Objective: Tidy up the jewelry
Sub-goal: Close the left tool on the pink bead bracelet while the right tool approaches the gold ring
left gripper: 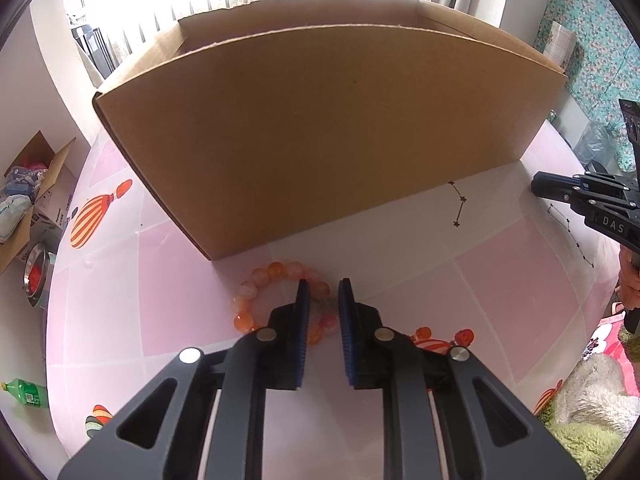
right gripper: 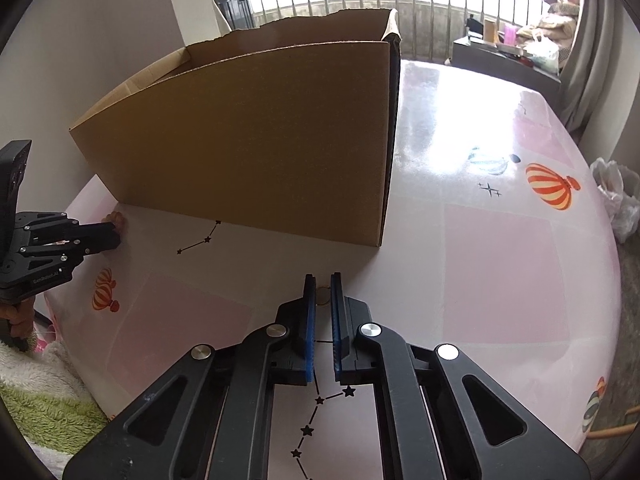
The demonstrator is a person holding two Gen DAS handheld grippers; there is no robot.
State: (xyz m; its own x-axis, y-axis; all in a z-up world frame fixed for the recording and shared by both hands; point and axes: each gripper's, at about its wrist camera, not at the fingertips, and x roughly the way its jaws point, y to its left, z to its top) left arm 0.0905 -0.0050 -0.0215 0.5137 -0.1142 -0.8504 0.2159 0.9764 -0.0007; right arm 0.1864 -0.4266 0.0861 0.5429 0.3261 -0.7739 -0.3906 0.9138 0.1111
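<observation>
Cardboard box (left gripper: 320, 136): matt brown corrugated paperboard, ragged torn rim at the far wall. Table cover (right gripper: 500, 264): smooth glossy sheet, pink and white printed checks, strong window glare. Bead bracelet (left gripper: 276, 272): polished translucent orange beads, stone or glass, not distinguishable. Left gripper (left gripper: 323, 286) and right gripper (right gripper: 323, 280): matt black plastic links, bright metal pivot pins; pads (left gripper: 304, 312) of ribbed blue rubber. Small flat disc (right gripper: 323, 295) between the right pads: dull brassy sheen. Blanket (right gripper: 44, 400): fluffy green and white pile.
</observation>
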